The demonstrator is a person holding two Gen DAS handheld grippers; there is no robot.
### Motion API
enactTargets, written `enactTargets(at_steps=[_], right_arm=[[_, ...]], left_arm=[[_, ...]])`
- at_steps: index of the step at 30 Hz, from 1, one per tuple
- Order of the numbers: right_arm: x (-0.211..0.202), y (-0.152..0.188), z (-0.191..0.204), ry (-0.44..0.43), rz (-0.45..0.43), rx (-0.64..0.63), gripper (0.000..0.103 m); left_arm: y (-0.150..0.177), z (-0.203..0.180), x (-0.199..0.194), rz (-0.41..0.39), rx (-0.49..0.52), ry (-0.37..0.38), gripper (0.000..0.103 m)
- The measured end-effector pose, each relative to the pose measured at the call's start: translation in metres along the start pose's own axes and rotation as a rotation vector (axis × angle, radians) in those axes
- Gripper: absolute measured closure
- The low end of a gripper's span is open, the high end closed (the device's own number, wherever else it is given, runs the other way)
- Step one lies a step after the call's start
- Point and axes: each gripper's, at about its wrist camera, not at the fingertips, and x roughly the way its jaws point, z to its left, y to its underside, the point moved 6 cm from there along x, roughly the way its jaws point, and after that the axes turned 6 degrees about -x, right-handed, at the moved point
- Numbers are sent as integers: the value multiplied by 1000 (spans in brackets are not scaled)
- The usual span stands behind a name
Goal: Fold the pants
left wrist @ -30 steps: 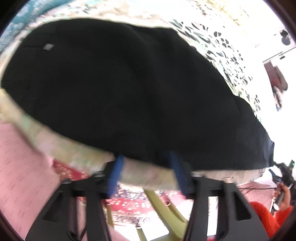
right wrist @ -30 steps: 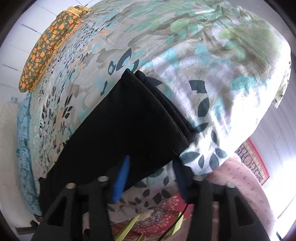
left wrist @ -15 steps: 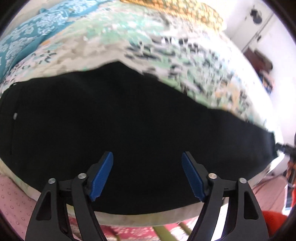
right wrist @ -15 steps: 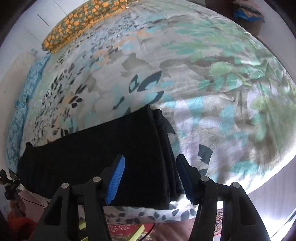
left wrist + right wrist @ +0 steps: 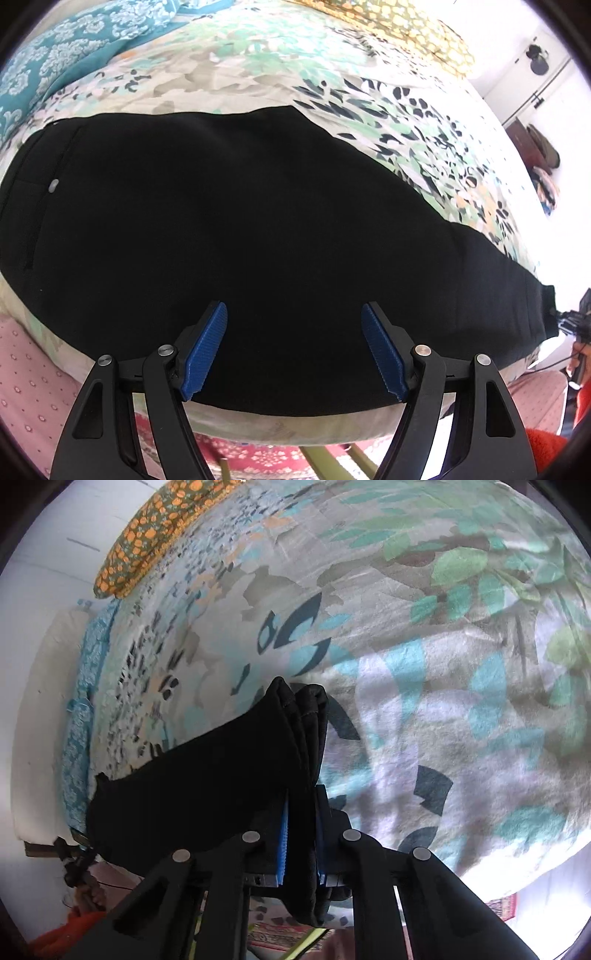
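Observation:
Black pants (image 5: 229,221) lie lengthwise on a floral bedsheet (image 5: 258,74), legs stacked, waistband at the left with a small button. My left gripper (image 5: 293,347) is open and empty, hovering over the pants near the bed's front edge. In the right wrist view the hem end of the pants (image 5: 295,738) is bunched and lifted off the sheet. My right gripper (image 5: 301,834) is shut on that hem end, with the black cloth pinched between the blue pads (image 5: 283,845).
An orange-patterned pillow (image 5: 147,535) lies at the far side of the bed. A teal patterned cloth (image 5: 55,55) lies at the far left. The floral sheet (image 5: 443,664) spreads to the right of the hem. A red carpet (image 5: 258,454) shows below the bed edge.
My right gripper has closed on the hem end of the pants and raised it. My left gripper stays open, now hovering slightly closer over the pants.

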Motion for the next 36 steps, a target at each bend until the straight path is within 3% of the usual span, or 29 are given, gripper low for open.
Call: enactTargets(at_steps=[5, 8, 12, 17, 21, 26, 30, 32, 34, 35, 36], right_arm=[[-30, 13, 56, -269, -108, 52, 91], [-28, 23, 116, -426, -125, 48, 91], [6, 33, 215, -616, -68, 6, 91], [92, 50, 351, -794, 78, -36, 91], [167, 75, 446, -831, 195, -86, 91], [262, 122, 515, -696, 309, -168, 91], [315, 151, 534, -574, 352, -267, 89], [324, 158, 540, -543, 360, -289, 69], [310, 152, 538, -582, 337, -275, 47], [294, 143, 536, -593, 297, -294, 39], [278, 134, 531, -600, 255, -328, 39]], left_arm=[[-3, 0, 1, -5, -17, 14, 26], [-8, 4, -1, -20, -40, 31, 26], [-17, 19, -7, -54, -92, 45, 26], [-26, 56, -25, -120, -185, 41, 26], [-30, 86, -41, -168, -279, 58, 26], [-28, 110, -50, -190, -359, 88, 26], [-26, 108, -46, -177, -352, 100, 26], [-26, 103, -46, -174, -329, 108, 26], [-25, 99, -47, -174, -307, 121, 26], [-25, 99, -49, -174, -300, 128, 25], [-24, 96, -49, -170, -293, 141, 25]])
